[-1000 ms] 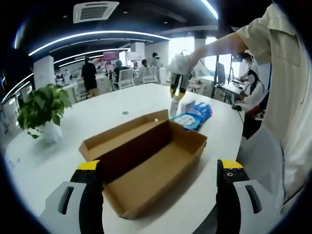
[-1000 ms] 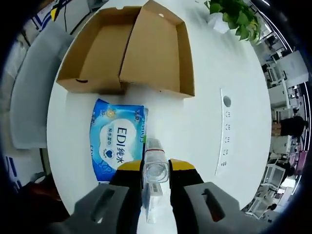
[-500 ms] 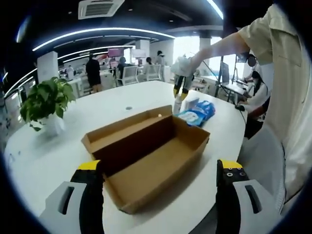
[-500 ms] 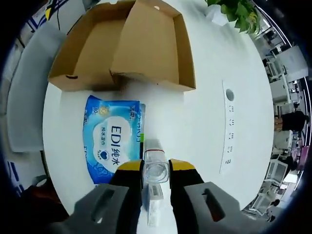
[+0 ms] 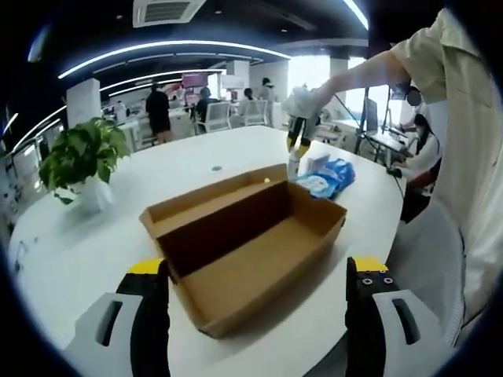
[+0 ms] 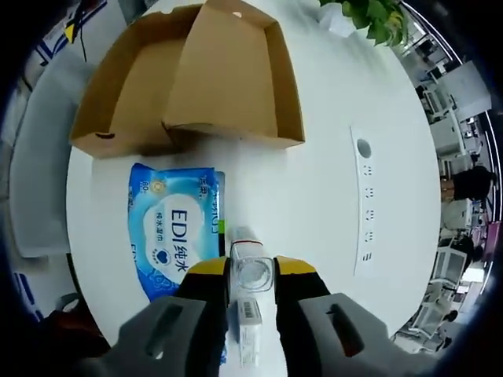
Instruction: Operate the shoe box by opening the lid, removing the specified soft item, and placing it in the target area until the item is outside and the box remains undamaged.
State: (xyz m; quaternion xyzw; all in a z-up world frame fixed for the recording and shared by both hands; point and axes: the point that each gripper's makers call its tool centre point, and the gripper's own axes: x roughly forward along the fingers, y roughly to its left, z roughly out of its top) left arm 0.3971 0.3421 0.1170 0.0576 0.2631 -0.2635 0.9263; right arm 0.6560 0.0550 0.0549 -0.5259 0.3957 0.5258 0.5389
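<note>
We are pinching a clear bottle (image 6: 251,276) in the right gripper (image 6: 252,275) beside the box (image 6: 189,78), left gripper (image 5: 255,290) jaws spread, and risking it toppling onto the wipes pack (image 6: 174,228) if released tilted.

open brown shoe box (image 5: 251,251), blue wipes pack (image 6: 174,232) lying beside it

The open brown cardboard shoe box (image 5: 251,251) lies on the round white table (image 5: 94,259), its lid (image 6: 228,78) folded back beside the tray. In the right gripper view, the blue pack of wet wipes (image 6: 177,236) lies on the table just beside the box. The clear plastic bottle (image 6: 250,275) stands next to the pack, between the jaws of the right gripper (image 6: 251,271). The green potted plant (image 5: 82,161) stands well apart, behind the box. The left gripper (image 5: 255,275) is before the box.
</note>
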